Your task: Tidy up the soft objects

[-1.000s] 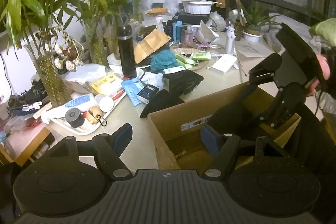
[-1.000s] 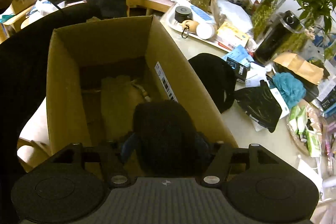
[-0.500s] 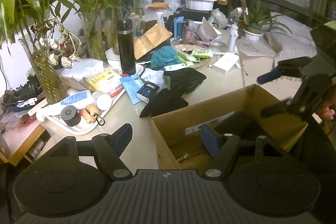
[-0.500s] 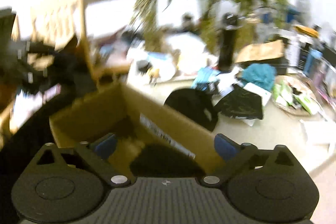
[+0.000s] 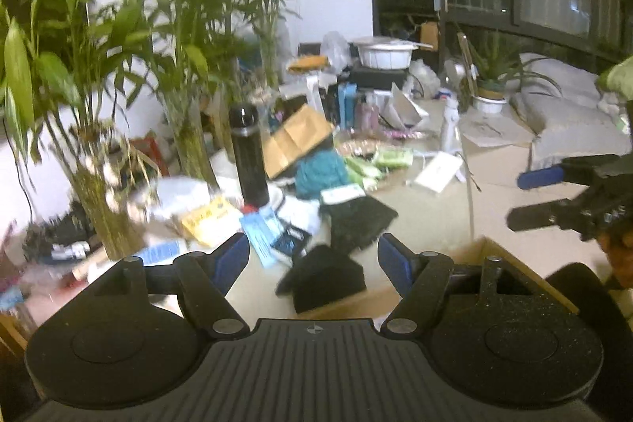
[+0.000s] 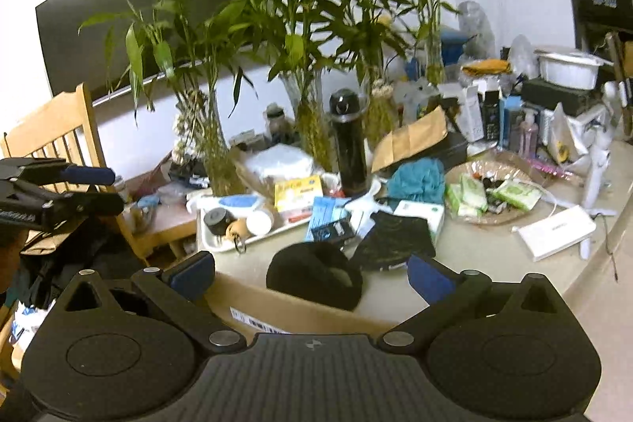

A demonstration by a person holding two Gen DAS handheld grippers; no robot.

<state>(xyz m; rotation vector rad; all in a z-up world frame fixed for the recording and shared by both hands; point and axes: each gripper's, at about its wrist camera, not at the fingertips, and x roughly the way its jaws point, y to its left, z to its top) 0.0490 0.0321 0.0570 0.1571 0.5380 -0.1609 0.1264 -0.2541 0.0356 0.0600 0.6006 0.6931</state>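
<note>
— Surface (image 6: 494, 256) first: what sits on it?
— Lots of stuff. The cardboard box (image 6: 300, 311) is at the near edge, right under both grippers.
— And the soft things?
— A black cap (image 6: 316, 275) lies just past the box, in front of the right hand-held gripper (image 6: 312, 273). Its jaws have just been opening; nothing is between them.
— The left hand-held gripper (image 5: 314, 258)?
— Apart too, empty, with a black cloth (image 5: 362, 220) beyond it.
</note>
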